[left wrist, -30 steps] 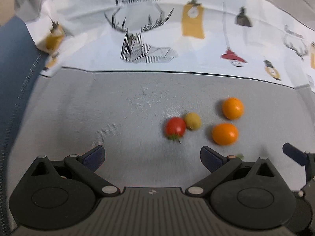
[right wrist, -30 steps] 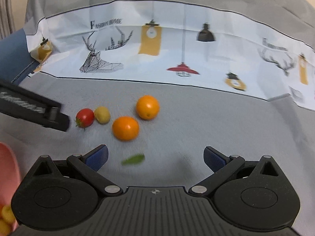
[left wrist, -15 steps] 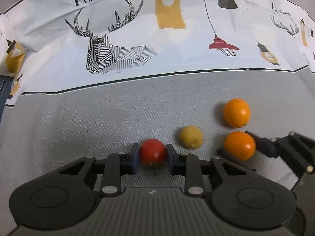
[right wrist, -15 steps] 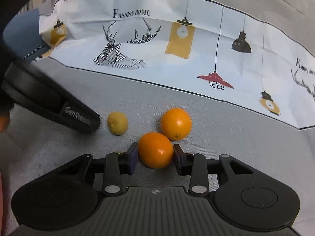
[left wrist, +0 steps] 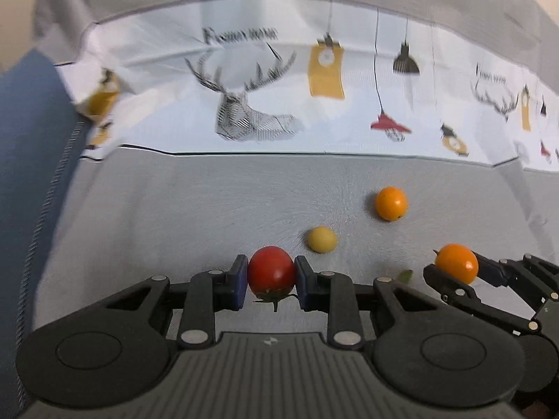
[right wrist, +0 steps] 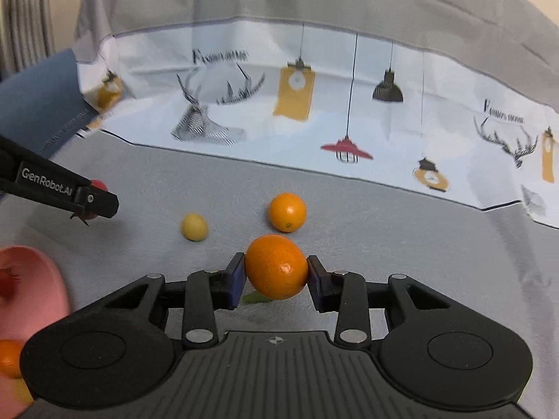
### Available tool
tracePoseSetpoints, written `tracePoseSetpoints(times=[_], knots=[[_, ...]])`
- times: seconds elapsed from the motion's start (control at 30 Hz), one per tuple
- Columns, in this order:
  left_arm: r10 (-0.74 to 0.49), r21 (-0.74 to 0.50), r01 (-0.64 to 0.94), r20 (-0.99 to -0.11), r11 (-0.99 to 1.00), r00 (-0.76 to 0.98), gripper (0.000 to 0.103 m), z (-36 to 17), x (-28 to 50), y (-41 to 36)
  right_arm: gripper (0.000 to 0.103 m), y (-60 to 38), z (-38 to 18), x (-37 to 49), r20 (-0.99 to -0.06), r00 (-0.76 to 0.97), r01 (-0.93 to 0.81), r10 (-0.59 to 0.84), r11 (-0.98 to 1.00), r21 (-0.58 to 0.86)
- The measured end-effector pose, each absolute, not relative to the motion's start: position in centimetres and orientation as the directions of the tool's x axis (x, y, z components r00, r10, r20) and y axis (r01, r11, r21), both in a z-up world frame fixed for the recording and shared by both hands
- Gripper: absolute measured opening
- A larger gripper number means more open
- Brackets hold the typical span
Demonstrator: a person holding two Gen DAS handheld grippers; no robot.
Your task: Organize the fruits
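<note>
A grey tablecloth (left wrist: 174, 209) carries the fruit. The right gripper (right wrist: 276, 276) pinches an orange kumquat (right wrist: 276, 267), the left gripper (left wrist: 271, 277) a red cherry tomato (left wrist: 271, 269). Another kumquat (right wrist: 287, 211) and a yellow tomato (right wrist: 194, 226) lie beyond, apart.

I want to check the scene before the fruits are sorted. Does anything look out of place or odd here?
One small thing: a loose green leaf lies on the grey cloth, attached to no fruit. The small yellow round fruit and the round orange fruit simply wait there. Nothing looks spilled or damaged.
</note>
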State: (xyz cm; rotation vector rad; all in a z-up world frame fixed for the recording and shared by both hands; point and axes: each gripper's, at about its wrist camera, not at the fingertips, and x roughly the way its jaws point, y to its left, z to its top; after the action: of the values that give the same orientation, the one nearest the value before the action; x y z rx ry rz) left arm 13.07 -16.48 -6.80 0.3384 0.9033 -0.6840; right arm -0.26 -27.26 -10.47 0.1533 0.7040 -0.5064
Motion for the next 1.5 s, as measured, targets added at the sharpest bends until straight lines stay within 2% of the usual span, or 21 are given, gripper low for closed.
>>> tracePoseSetpoints(times=[0.3, 0.87, 1.5], knots=[[-0.424, -0.008, 0.645, -0.759, 0.764, 0.494, 0.031, -1.1, 6.9, -9.2, 0.038, -20.3, -4.3, -4.9, -0.591, 0.729, 0.415, -0.347, 0.909, -0.021], [-0.375, -0.024, 0.551, -0.758, 0.834, 0.534, 0.031, 2.5, -1.5, 4.0, 0.038, -8.7, 0.5, -12.1, -0.582, 0.792, 0.24, -0.183, 0.971, 0.021], [-0.397, -0.052, 0.52, -0.711, 0.853, 0.58, 0.031, 5.1, -5.9, 8.5, 0.038, -5.2, 2.2, -16.0, -0.535, 0.822, 0.218, -0.194, 0.976, -0.018]])
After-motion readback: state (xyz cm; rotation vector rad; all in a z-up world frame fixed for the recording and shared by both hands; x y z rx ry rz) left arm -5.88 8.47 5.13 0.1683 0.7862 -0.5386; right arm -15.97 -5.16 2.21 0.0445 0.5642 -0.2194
